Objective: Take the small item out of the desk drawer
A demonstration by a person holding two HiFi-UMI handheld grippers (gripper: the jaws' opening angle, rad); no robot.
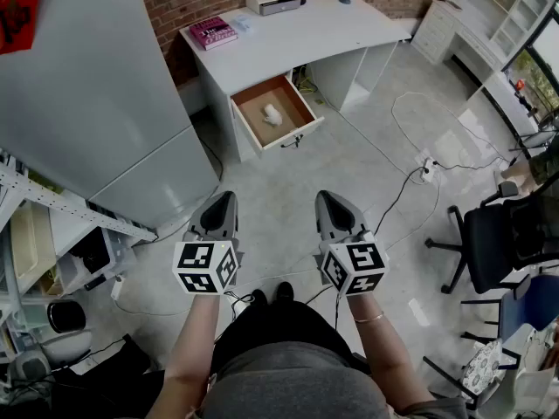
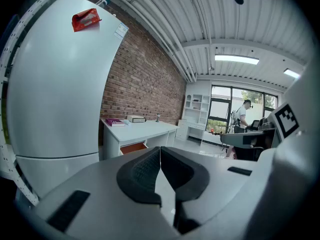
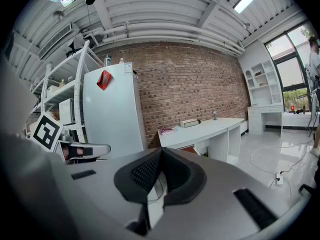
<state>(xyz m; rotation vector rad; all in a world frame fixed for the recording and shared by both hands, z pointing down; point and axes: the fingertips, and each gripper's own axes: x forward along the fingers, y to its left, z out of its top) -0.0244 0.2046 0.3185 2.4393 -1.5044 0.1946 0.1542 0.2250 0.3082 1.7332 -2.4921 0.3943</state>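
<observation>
Both grippers, left [image 1: 221, 209] and right [image 1: 330, 206], closed and empty, well short of the open drawer [image 1: 274, 110] holding a small white item [image 1: 272, 113].

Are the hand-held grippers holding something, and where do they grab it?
Nothing is held. The left hand-held gripper and the right hand-held gripper are both shut and empty. The small white item lies in the open drawer, far from both.

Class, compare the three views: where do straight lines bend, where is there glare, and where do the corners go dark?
Head view: even light, with a sheen on the floor at right. Left gripper view: the fridge bulges, the windows are very bright, and the corners are black. Right gripper view: the ceiling beams bow and the corners are black.
</observation>
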